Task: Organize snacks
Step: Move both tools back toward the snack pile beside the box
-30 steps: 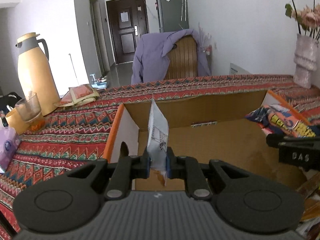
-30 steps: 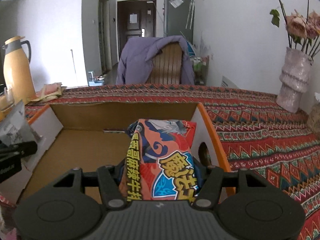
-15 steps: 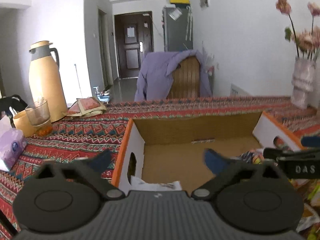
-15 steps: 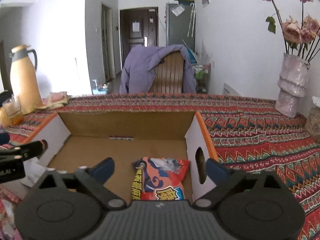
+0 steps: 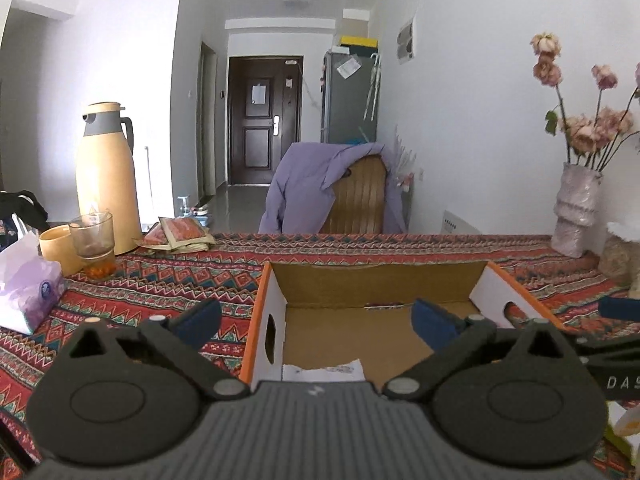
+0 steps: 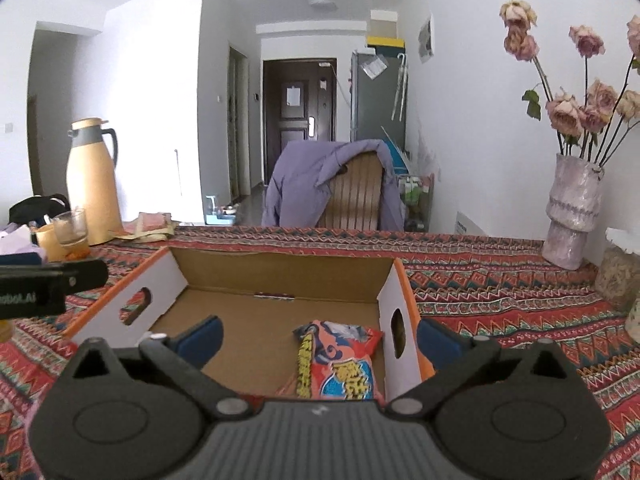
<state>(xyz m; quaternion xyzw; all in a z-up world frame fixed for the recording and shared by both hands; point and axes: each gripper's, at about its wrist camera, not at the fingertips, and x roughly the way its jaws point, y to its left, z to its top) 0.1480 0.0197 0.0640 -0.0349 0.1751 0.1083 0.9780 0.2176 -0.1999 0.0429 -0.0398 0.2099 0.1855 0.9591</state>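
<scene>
my left gripper (image 5: pixel 316 318): spread wide, empty
my right gripper (image 6: pixel 318 336): spread wide, empty
cardboard box (image 6: pixel 280 272): red snack bag (image 6: pixel 340 364) and white packet (image 5: pixel 324 372) lying inside

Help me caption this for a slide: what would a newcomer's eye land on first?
The open cardboard box at centre on the red patterned tablecloth, with a bright orange snack packet lying inside near its right wall. A tall cream thermos stands far left; a vase of dried roses stands far right.

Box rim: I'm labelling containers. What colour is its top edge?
Orange, above white outer walls; the box shows best in the right wrist view.
</scene>
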